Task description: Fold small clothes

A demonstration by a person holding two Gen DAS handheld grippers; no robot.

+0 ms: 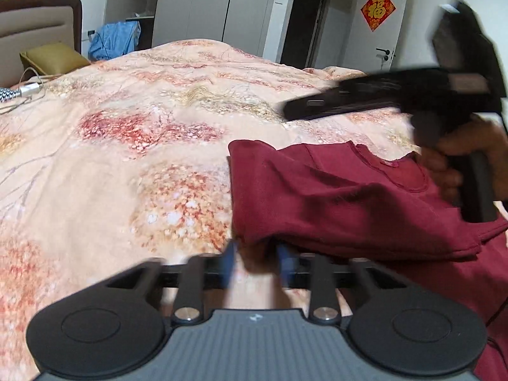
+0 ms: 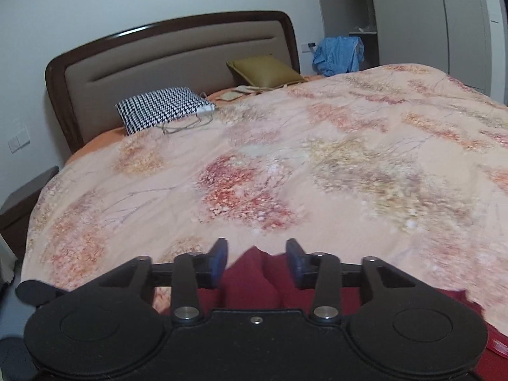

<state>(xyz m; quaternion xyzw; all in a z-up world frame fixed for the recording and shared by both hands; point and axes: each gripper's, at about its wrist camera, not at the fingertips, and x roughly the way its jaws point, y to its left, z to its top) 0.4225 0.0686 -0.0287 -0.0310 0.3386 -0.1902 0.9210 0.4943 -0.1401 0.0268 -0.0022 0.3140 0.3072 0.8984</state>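
Note:
A dark red small garment (image 1: 343, 200) lies on the floral bedspread (image 1: 143, 146), partly folded over, neckline toward the right. My left gripper (image 1: 254, 254) is open at the garment's near left edge, blue pads either side of a bit of cloth, blurred. My right gripper shows in the left wrist view (image 1: 285, 112) as a blurred black tool held above the garment's far side. In the right wrist view my right gripper (image 2: 257, 255) is open, with a fold of the red garment (image 2: 250, 282) lying between and below the blue pads.
A houndstooth pillow (image 2: 158, 109), an olive cushion (image 2: 263, 70) and a white charger with cable (image 2: 206, 111) lie by the headboard (image 2: 165, 54). Blue cloth (image 2: 338, 50) hangs beyond the bed. Wardrobes and a door stand behind.

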